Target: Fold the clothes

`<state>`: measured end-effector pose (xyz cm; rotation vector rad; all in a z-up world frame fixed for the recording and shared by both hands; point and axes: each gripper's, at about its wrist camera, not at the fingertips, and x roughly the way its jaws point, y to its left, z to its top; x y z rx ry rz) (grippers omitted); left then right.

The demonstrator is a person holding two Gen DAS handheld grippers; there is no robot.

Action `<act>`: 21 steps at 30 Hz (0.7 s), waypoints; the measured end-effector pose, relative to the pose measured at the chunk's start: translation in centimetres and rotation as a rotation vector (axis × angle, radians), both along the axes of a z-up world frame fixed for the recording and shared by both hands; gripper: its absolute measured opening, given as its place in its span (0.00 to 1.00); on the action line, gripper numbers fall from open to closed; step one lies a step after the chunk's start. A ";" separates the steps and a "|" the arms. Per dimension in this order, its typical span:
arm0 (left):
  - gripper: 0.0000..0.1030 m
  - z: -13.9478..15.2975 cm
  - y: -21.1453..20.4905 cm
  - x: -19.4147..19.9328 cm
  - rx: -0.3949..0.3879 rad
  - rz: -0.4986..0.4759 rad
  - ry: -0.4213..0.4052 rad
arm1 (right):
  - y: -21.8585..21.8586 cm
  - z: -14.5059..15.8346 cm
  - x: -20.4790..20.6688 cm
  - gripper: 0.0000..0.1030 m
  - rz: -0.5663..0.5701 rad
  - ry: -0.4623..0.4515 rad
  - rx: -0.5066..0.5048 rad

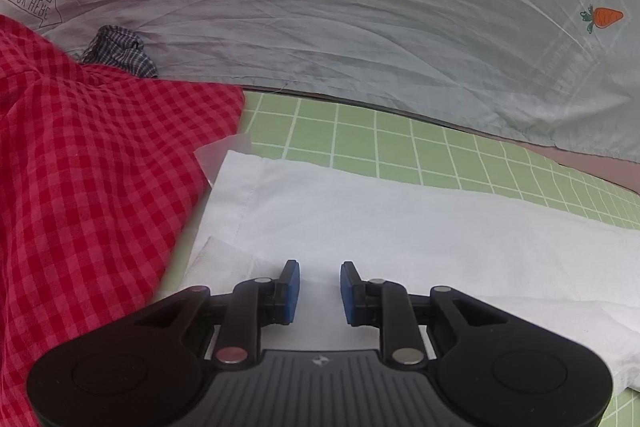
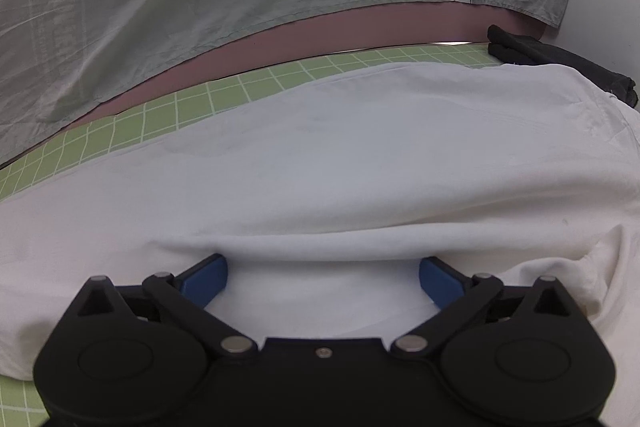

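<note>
A white garment [image 1: 400, 223] lies folded in a long band across the green grid mat [image 1: 400, 143]. My left gripper [image 1: 320, 277] hovers open over its near left end, blue pads apart with nothing between them. In the right wrist view the same white garment [image 2: 340, 155] fills the middle. A rounded fold of it bulges just ahead of my right gripper [image 2: 323, 267], which is wide open with its blue pads [image 2: 206, 281] resting low against the cloth. The right fingertips are partly tucked under that fold.
A red checked garment [image 1: 88, 167] is heaped at the left, touching the white one. A small dark plaid cloth [image 1: 120, 51] lies behind it. A grey sheet with carrot prints [image 2: 200, 7] covers the back. A black cloth [image 2: 560, 63] lies at the far right of the mat [image 2: 160, 115].
</note>
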<state>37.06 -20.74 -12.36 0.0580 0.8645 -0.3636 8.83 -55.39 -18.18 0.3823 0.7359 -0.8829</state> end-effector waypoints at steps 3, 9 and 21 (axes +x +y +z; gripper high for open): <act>0.27 0.4 0.2 0.3 -0.025 0.016 0.022 | 0.2 1.0 -0.3 0.94 -0.031 0.013 0.014; 0.47 3.2 3.7 -2.4 -0.107 0.141 0.024 | 3.7 4.6 -3.7 0.89 -0.145 -0.071 -0.002; 0.50 1.6 7.7 -4.6 -0.143 0.195 0.075 | 7.2 2.6 -3.4 0.85 -0.149 -0.112 0.160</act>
